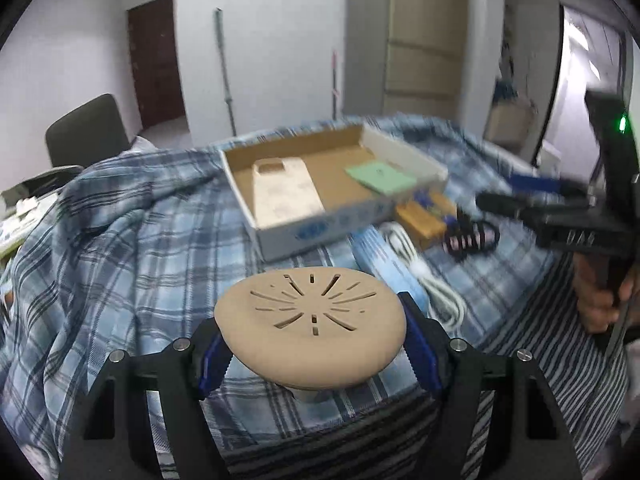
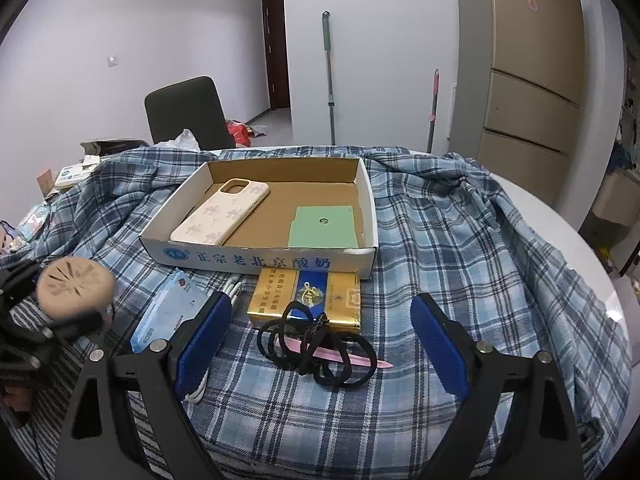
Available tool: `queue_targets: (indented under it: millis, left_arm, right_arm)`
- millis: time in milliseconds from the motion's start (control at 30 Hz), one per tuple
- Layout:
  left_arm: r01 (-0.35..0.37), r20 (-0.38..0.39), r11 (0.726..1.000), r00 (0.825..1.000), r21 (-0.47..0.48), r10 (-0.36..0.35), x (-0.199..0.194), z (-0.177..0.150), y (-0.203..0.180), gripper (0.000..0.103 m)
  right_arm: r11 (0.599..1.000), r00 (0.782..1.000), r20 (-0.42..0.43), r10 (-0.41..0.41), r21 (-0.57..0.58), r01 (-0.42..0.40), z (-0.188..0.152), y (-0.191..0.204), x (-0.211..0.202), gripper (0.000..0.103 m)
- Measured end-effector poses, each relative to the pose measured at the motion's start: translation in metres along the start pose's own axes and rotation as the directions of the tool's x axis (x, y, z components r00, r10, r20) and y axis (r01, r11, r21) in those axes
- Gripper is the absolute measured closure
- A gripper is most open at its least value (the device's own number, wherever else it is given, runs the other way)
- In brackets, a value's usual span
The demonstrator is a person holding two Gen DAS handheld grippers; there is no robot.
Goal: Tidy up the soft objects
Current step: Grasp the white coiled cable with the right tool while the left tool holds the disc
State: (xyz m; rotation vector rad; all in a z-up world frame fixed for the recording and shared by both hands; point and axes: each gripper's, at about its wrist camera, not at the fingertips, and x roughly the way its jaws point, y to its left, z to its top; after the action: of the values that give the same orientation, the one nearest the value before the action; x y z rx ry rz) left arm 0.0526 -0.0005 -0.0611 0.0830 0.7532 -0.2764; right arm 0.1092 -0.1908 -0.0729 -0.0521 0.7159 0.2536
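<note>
My left gripper (image 1: 316,344) is shut on a tan round slotted silicone cover (image 1: 310,320), held above the plaid cloth; it also shows at the left of the right wrist view (image 2: 74,286). My right gripper (image 2: 322,344) is open and empty, low over a bundle of black hair ties (image 2: 316,344) with a pink strip through them. The shallow cardboard box (image 2: 256,256) holds a cream phone case (image 2: 222,212) and a green square pad (image 2: 324,226). In the left wrist view the box (image 1: 320,232) lies ahead and the right gripper (image 1: 516,196) reaches in from the right.
A gold and blue carton (image 2: 306,296) lies before the box. A blue tissue pack (image 2: 168,312) and a white cable (image 1: 424,280) lie to its left. A plaid cloth (image 2: 460,248) covers the round table. A dark chair (image 2: 186,114) stands behind.
</note>
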Motion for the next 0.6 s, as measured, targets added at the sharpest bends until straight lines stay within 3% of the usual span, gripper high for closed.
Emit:
queue_targets:
  millis: [100, 167, 333, 467, 600]
  left_arm:
    - [-0.007, 0.071, 0.999, 0.997, -0.037, 0.01, -0.013, -0.001, 0.007, 0.027]
    - [-0.018, 0.123, 0.999, 0.992, -0.047, 0.024, -0.023, -0.002, 0.008, 0.027]
    - [-0.042, 0.186, 0.998, 0.981, -0.042, 0.049, -0.035, -0.002, 0.005, 0.027]
    - [-0.045, 0.217, 0.998, 0.975, -0.051, 0.055, -0.042, -0.005, 0.005, 0.027]
    - [-0.036, 0.24, 0.997, 0.969, -0.07, 0.052, -0.049, -0.006, 0.009, 0.027]
  right_arm:
    - [0.999, 0.996, 0.078, -0.049, -0.013, 0.05, 0.001, 0.01, -0.016, 0.018]
    - [0.999, 0.996, 0.09, -0.023, -0.032, 0.026, 0.002, 0.021, -0.023, 0.018]
    - [0.993, 0.988, -0.112, 0.111, -0.032, -0.115, 0.005, 0.051, 0.004, 0.034]
    - [0.995, 0.974, -0.211, 0.085, -0.041, -0.096, -0.002, 0.068, 0.033, 0.059]
    - [0.996, 0.967, -0.24, 0.083, -0.02, -0.09, -0.01, 0.068, 0.048, 0.063]
